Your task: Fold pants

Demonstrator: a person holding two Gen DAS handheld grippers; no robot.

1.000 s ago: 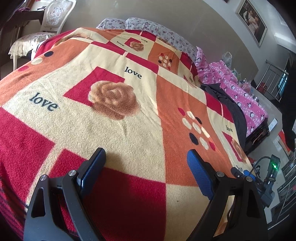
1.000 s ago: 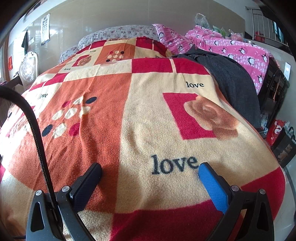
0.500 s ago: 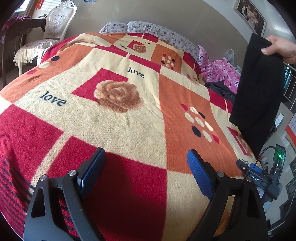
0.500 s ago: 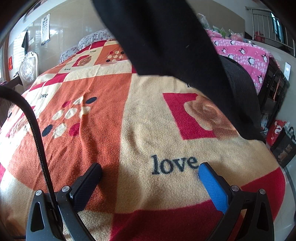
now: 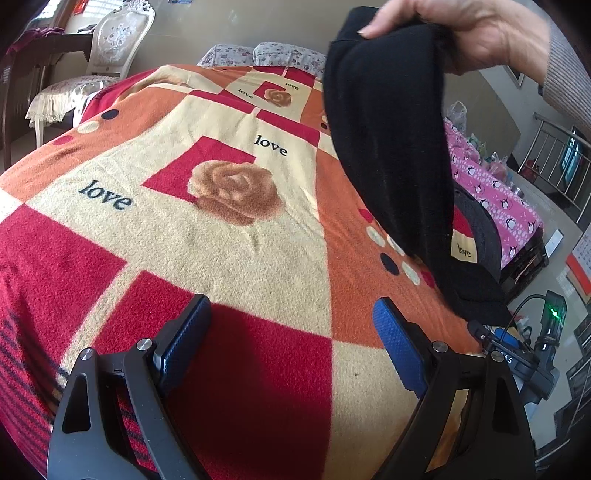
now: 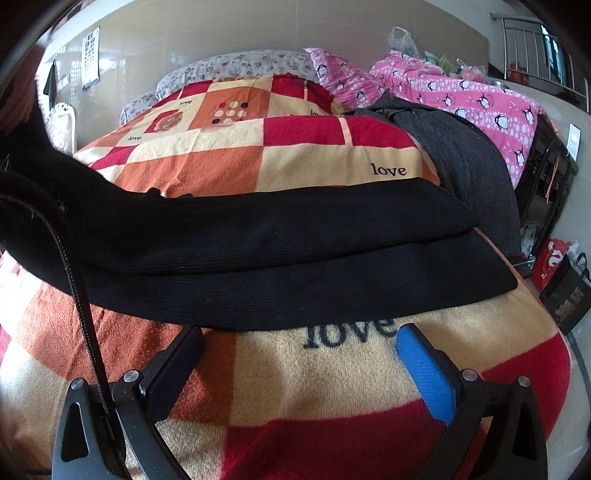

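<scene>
Black pants (image 5: 399, 147) hang from a bare hand (image 5: 469, 33) at the upper right of the left wrist view, their lower end resting on the blanket. In the right wrist view the pants (image 6: 288, 258) lie across the patterned blanket (image 6: 332, 387) just beyond my fingers, the two legs stacked. My left gripper (image 5: 291, 343) is open and empty, low over a red square of the blanket (image 5: 184, 229). My right gripper (image 6: 299, 362) is open and empty, its tips just short of the pants' near edge.
A dark grey garment (image 6: 469, 158) lies at the bed's right side, beside a pink penguin quilt (image 6: 480, 99). Floral pillows (image 6: 236, 66) sit at the head. A white chair (image 5: 99, 62) stands far left. Bags (image 6: 561, 280) sit on the floor at right.
A hand has brought the black pants in from the right and lowered them onto the blanket in front of the right gripper. Both grippers stay open; the left view has shifted a little.
</scene>
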